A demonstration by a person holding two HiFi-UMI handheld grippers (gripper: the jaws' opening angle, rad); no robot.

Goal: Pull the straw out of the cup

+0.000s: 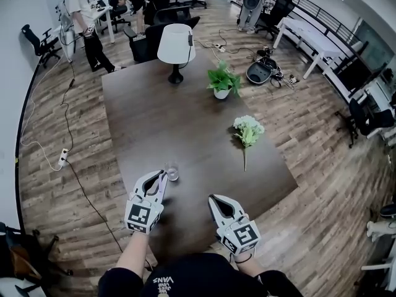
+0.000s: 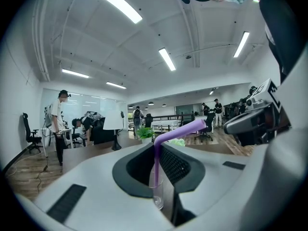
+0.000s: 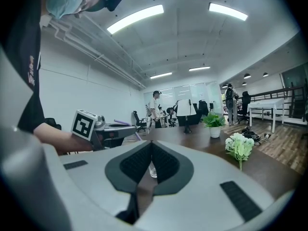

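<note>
In the left gripper view a purple bendy straw [image 2: 156, 163] runs upright between the jaws of my left gripper [image 2: 155, 146], which is shut on it; its bent top points right. The straw's lower end reaches into the mouth of a small clear cup [image 2: 158, 195] standing on the table just beyond the jaws. In the head view the left gripper [image 1: 163, 176] is right beside the cup [image 1: 172, 173]. My right gripper [image 1: 213, 198] hovers to the right, nearer me, shut and empty. In its own view, the right gripper [image 3: 150, 143] shows the cup [image 3: 152, 170] past its closed jaws.
A dark wooden table [image 1: 161, 116] carries a white lamp [image 1: 176, 46], a potted plant [image 1: 223, 82] and a bunch of white flowers [image 1: 248, 132]. People and office chairs [image 1: 93, 26] are at the far left; cables lie on the floor [image 1: 62, 159].
</note>
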